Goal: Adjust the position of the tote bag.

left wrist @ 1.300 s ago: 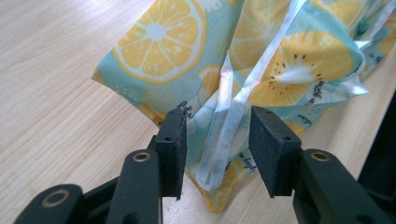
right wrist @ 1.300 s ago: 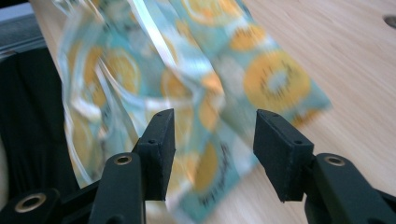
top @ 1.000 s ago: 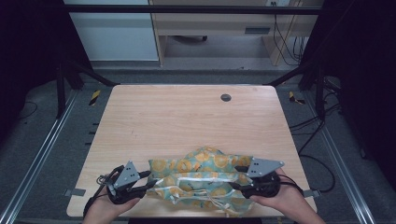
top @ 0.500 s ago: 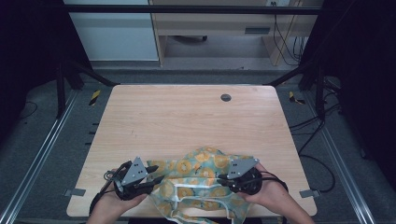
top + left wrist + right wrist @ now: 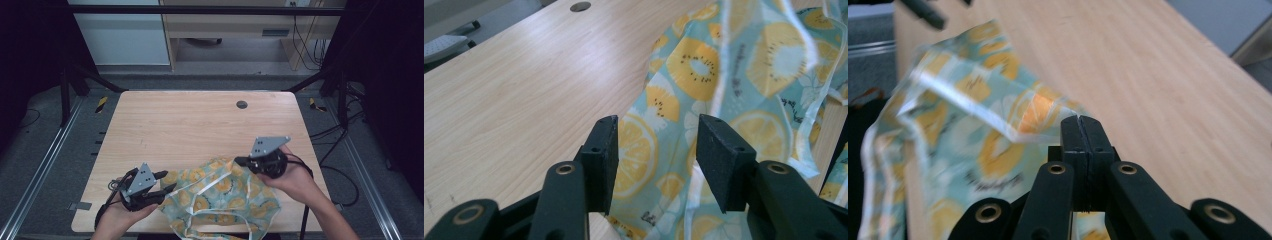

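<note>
I am spreading out a fruit-print cloth bag (image 5: 220, 197) that lies by the near edge of the tabletop (image 5: 190, 125), a bit toward the near right corner. My right gripper (image 5: 241, 161) is clamped tight on a fold of the bag and lifts it up off the wood. My left gripper (image 5: 162, 182) has just been opening its jaws; they stand apart with the bag's edge under them, and the pads are not pinching it. To do this well, I think I should keep the right pinch firm and pull slowly, so the thin cloth does not slip out. The left one should bite the bag's near left edge before I stretch it flat. The bag is soft, light and floppy, with wrinkles all over. It is pale blue-green with orange and yellow fruit slices and a pale strap. The tabletop is smooth, light wood with a small round hole (image 5: 241, 104) near the far edge.
</note>
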`<state>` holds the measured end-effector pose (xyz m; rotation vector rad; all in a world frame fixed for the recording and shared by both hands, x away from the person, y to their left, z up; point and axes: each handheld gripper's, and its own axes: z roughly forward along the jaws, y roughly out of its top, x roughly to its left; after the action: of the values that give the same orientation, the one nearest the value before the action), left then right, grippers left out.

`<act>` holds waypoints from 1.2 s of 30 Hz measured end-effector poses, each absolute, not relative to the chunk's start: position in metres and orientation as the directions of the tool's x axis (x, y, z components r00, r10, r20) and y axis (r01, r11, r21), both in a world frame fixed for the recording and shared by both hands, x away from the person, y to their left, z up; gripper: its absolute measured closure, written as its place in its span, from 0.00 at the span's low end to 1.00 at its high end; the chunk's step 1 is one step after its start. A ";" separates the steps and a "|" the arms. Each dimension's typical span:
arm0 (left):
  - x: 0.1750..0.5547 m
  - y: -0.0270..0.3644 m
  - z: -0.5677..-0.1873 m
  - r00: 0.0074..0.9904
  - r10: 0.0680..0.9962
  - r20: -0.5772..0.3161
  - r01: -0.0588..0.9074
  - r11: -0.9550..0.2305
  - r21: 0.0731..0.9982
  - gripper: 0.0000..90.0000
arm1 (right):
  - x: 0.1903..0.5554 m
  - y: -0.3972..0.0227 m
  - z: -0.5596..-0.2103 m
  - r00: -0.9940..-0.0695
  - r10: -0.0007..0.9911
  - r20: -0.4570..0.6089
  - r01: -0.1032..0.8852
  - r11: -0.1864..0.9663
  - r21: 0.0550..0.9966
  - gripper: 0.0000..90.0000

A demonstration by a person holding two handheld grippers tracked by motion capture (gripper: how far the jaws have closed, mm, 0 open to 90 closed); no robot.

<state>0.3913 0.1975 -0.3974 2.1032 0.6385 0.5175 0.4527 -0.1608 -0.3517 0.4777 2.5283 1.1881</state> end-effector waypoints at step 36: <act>0.421 0.133 -0.414 0.873 0.474 0.118 0.244 -0.631 0.736 0.87 | 0.554 -0.149 -0.405 -0.790 0.613 -0.006 0.428 0.558 0.711 0.73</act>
<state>0.4211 0.1326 -0.4139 2.2743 0.5149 0.3881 0.5537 -0.1494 -0.4047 0.8670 2.5407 1.0576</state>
